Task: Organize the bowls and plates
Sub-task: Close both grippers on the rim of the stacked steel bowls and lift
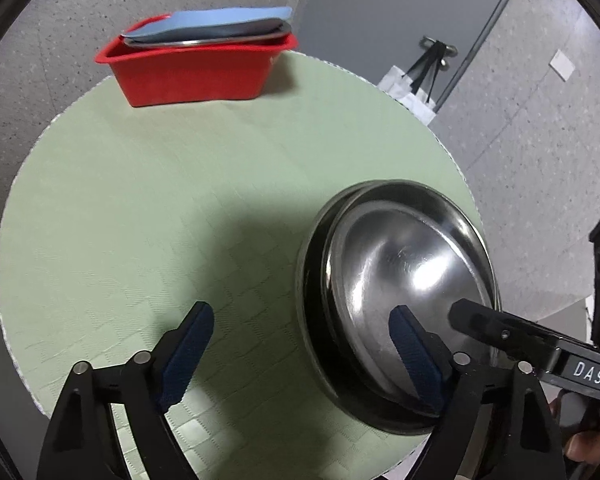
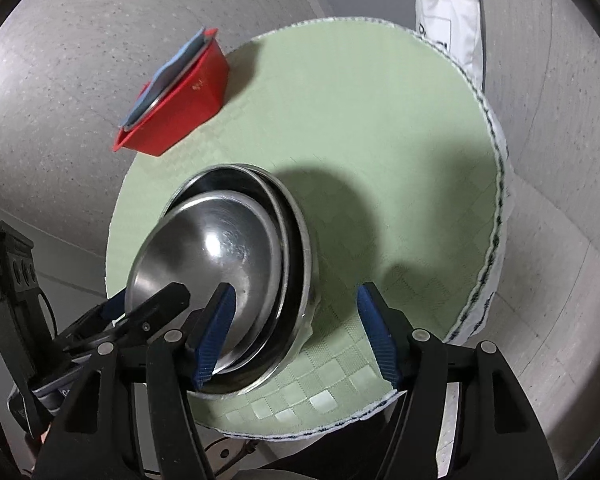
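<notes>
Grey floor all around a round table (image 1: 140, 200) with a green cloth on it.

Far left, at the back edge: a red bin (image 1: 196, 76). Holds a shiny plate (image 1: 204, 42) lying over its top, with something flat and blue (image 1: 220, 20) on that. Looks like one piece put away already.

Nearer, low down: left tongs (image 1: 302, 344), wide apart. One blue pad over bare cloth, the other down inside the bowls. Rim of the stack in between, but no squeeze on it. Holding nothing.

Next along, close to the near edge of the table: the bowls (image 1: 400, 264), shiny metal, sitting one inside the other. Hard to count, maybe three. Top one looks a bit tipped, not flat in its nest. Well apart from the bin.

Then the right tongs (image 2: 296, 332), also apart. One pad inside the top bowl, the other out over the cloth past the stack. Again no pinch, nothing held.

Far right, off the table: a white bag (image 1: 408, 88) with black straps, by the wall.

So, probably partway through. Stacking looks about done, or nearly. Left to do, as a guess: get the top bowl sitting flat, and maybe carry the stack over to the bin. Can't tell if more dishes wait out of sight.
</notes>
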